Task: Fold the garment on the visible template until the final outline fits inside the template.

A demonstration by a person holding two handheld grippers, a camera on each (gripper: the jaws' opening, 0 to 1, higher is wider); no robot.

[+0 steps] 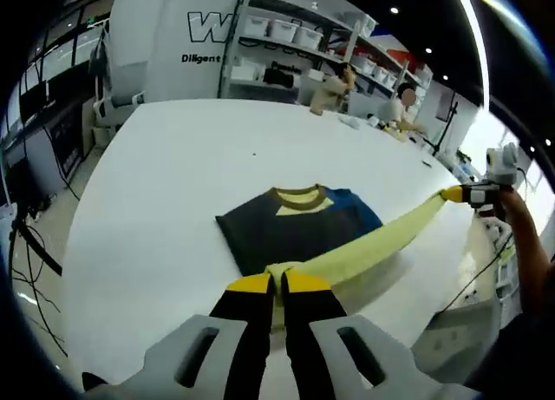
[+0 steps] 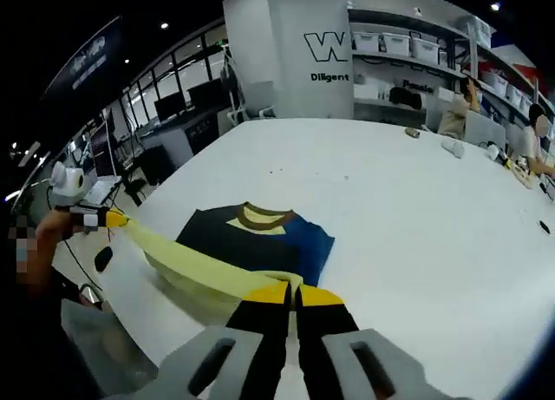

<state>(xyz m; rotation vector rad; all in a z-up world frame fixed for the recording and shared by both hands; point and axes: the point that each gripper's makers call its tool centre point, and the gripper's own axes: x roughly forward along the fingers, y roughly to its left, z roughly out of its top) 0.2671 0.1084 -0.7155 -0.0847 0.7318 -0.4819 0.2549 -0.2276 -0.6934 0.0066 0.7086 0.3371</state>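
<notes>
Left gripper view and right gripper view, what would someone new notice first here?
A pale yellow strip of the garment stretched taut between the two grippers: the left gripper pinches one end, and the right gripper pinches the other. Behind it, the dark, folded body of the garment with its brown collar lies flat on the white table.
</notes>
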